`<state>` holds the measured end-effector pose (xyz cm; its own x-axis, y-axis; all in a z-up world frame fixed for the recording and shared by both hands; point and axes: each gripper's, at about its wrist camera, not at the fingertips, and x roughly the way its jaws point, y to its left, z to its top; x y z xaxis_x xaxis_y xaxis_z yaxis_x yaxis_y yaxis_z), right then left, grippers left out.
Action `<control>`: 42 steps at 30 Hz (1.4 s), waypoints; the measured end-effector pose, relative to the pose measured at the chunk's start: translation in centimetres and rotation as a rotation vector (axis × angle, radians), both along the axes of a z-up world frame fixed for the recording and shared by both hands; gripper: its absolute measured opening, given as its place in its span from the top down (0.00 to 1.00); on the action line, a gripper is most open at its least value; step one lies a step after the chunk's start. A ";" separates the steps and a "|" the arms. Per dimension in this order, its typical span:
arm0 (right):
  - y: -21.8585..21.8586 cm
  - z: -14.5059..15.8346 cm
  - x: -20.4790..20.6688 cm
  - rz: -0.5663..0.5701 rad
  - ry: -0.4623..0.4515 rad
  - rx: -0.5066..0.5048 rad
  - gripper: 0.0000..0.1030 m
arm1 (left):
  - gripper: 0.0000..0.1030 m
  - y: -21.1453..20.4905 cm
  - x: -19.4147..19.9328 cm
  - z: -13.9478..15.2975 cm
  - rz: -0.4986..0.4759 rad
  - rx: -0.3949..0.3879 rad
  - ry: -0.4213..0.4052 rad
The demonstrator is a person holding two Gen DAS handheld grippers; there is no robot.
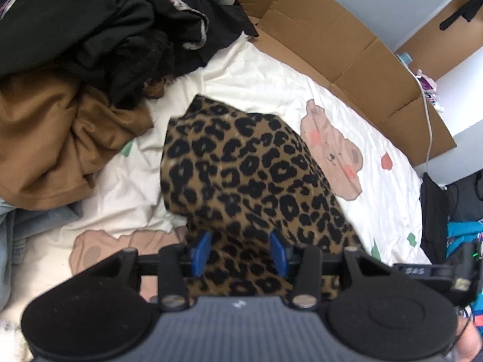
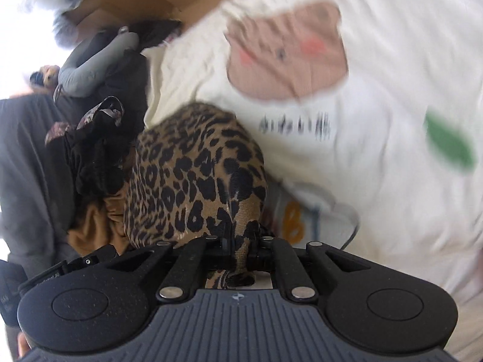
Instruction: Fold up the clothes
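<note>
the leopard-print garment (image 1: 241, 175) lies bunched on the white bear-print bedsheet (image 1: 265, 84), rising in a loose hump toward both cameras, with a heap of black clothes (image 1: 90, 24) and a brown garment (image 1: 54, 138) piled just beside it and a flattened cardboard box (image 1: 347, 54) along the far edge of the bed. the right gripper (image 2: 241, 250) has its jaws pinched almost fully together on a gathered fold of the leopard fabric, which bulges out above and below the grip. the left gripper (image 1: 240, 253) stands about half open, blue fingers (image 1: 202, 252) on either side of the cloth; the fabric fills the gap between them, but whether the pads are actually pressing on it cannot be told from this view. the cloth looks thin, light and very soft, with a slight sheen on the stretched part near the right grip, so it will likely sag and slide rather than hold any shape. a pinch on a bunched middle like this lifts it but will not spread it; better to find a hem or corner with each gripper, well apart, so the piece hangs flat. it may also drag on the neighbouring pile.
</note>
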<state>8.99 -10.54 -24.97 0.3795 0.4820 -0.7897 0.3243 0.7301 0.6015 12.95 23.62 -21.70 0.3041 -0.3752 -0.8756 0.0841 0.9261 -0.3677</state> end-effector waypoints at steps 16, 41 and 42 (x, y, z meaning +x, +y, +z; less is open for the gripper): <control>-1.8 9.0 4.8 0.279 -0.137 -0.385 0.97 | 0.50 -3.7 3.1 -2.3 -0.022 0.030 -0.018; -1.7 2.0 -4.2 0.261 -0.011 -0.317 0.97 | 0.47 -12.9 9.7 -6.2 -0.213 -0.020 -0.163; -1.5 1.7 -4.5 0.259 -0.005 -0.316 0.97 | 0.46 -13.3 9.8 -6.2 -0.224 -0.035 -0.168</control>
<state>4.45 -12.05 -23.28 0.2817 0.2961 -0.9127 0.1032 0.9363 0.3357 22.74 10.30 -27.92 0.3496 -0.4786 -0.8055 0.3481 0.8645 -0.3626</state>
